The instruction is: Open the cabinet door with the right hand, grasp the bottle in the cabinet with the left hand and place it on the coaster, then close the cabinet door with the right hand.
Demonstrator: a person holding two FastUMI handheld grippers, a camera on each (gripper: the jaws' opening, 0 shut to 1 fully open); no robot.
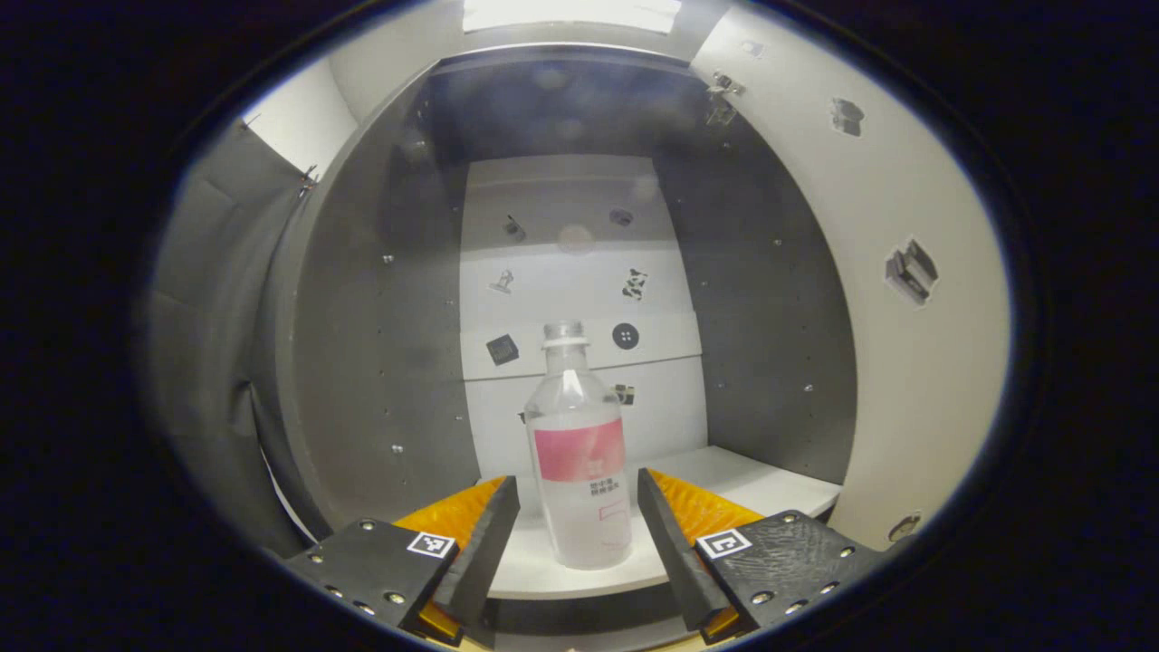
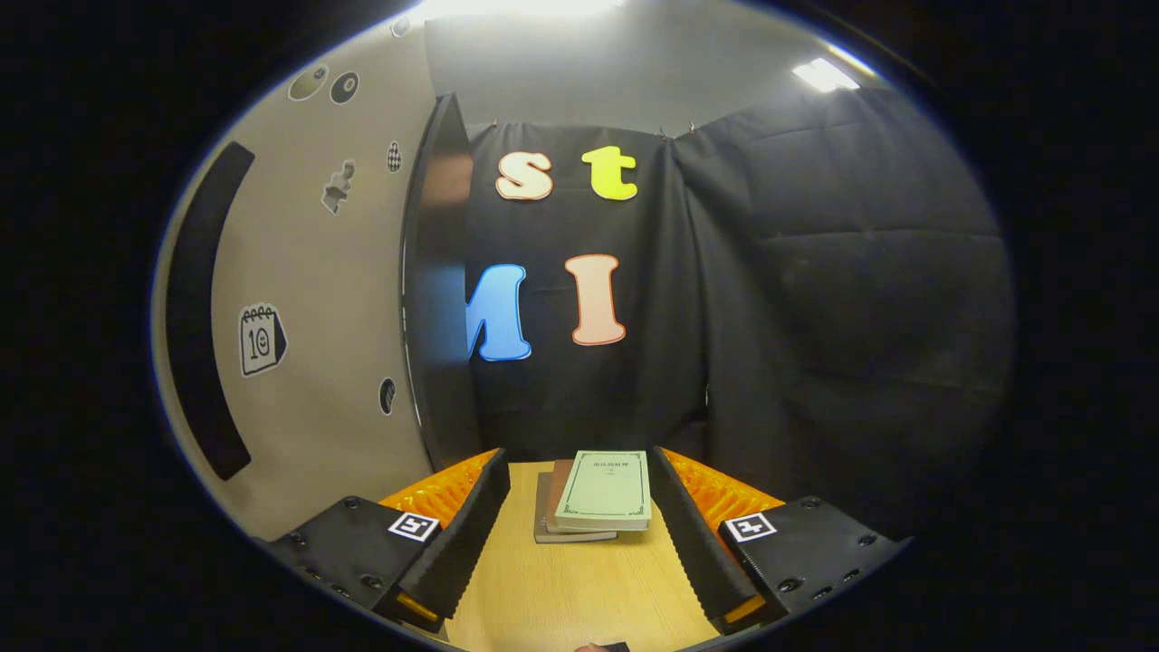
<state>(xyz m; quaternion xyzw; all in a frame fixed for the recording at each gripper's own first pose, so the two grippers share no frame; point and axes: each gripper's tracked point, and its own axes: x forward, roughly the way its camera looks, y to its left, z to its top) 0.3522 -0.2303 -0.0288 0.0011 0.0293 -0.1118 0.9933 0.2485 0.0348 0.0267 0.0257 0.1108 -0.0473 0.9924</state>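
Observation:
A clear plastic bottle [image 1: 579,453] with a pink label stands upright on the white shelf [image 1: 724,493] inside the open cabinet. My left gripper [image 1: 579,516] is open, one finger on each side of the bottle's lower half, with a gap showing on both sides. The cabinet door [image 1: 914,299] is swung wide open at the right of the left gripper view. In the right gripper view the door's pale face [image 2: 308,299] with its long dark handle [image 2: 204,308] stands at the left, seen nearly edge-on. My right gripper [image 2: 579,507] is open and empty, just right of the door.
A small stack of books [image 2: 593,498] lies on the wooden table [image 2: 570,589] ahead of the right gripper. Black cloth walls close off the booth behind. The cabinet's dark side walls [image 1: 380,362] flank the bottle closely.

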